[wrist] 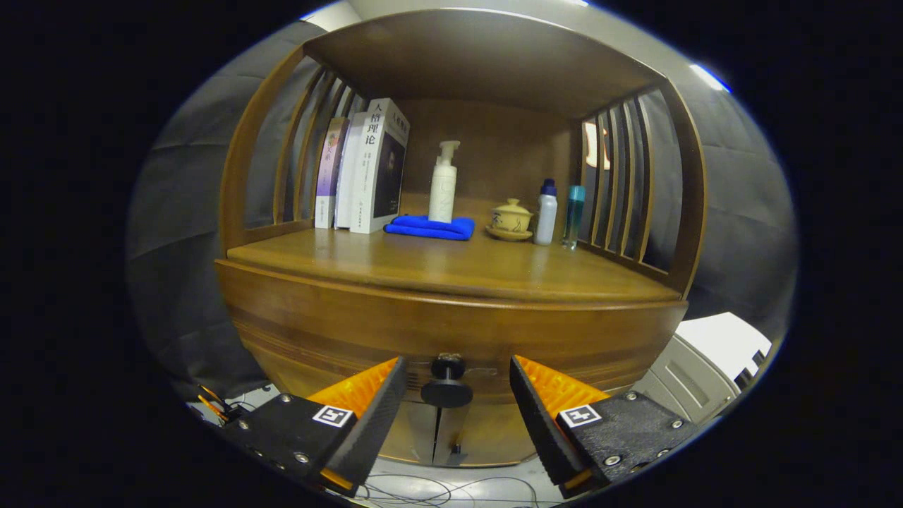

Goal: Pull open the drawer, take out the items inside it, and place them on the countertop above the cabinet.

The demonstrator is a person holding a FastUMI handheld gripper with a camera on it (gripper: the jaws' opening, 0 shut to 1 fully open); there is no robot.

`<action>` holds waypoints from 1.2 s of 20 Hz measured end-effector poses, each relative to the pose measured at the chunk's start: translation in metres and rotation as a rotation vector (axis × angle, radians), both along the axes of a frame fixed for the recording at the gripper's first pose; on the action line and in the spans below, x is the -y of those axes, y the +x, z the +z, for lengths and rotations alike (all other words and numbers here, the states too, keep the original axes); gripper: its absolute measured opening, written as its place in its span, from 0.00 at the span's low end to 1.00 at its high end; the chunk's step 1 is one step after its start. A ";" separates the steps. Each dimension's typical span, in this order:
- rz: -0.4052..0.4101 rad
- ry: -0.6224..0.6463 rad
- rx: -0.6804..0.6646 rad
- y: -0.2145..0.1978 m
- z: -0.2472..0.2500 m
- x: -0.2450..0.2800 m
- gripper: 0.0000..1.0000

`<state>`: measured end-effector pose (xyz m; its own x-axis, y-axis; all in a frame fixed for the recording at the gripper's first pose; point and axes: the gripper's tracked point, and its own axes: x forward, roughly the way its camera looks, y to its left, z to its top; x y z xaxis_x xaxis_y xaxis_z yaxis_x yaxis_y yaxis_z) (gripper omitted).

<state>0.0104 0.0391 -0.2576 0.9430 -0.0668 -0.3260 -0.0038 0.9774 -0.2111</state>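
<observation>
Am holding gripper (457,381) wide open, fingers flanking drawer knob (447,381), not touching. Drawer (353,331) sitting closed under countertop (451,268). Books (363,169) standing at countertop's back left corner, blue cloth (430,227) lying mid-back.

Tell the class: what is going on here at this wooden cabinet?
A person's hand-held gripper faces the cabinet's drawer. Its fingers are open on either side of the dark knob, not yet pressing it. The drawer looks closed. On the countertop stand books, a pump bottle on a blue cloth, a lidded cup and two small bottles.
</observation>
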 end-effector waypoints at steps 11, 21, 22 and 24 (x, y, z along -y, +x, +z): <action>-0.011 0.075 -0.011 0.009 -0.021 -0.006 0.50; -0.003 0.134 0.040 0.008 -0.023 -0.006 0.32; 0.000 0.114 0.039 0.008 -0.024 -0.006 0.32; 0.007 0.085 0.037 0.004 -0.024 -0.006 0.31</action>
<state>0.0139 0.0448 -0.2817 0.9550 -0.0336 -0.2948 -0.0044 0.9919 -0.1273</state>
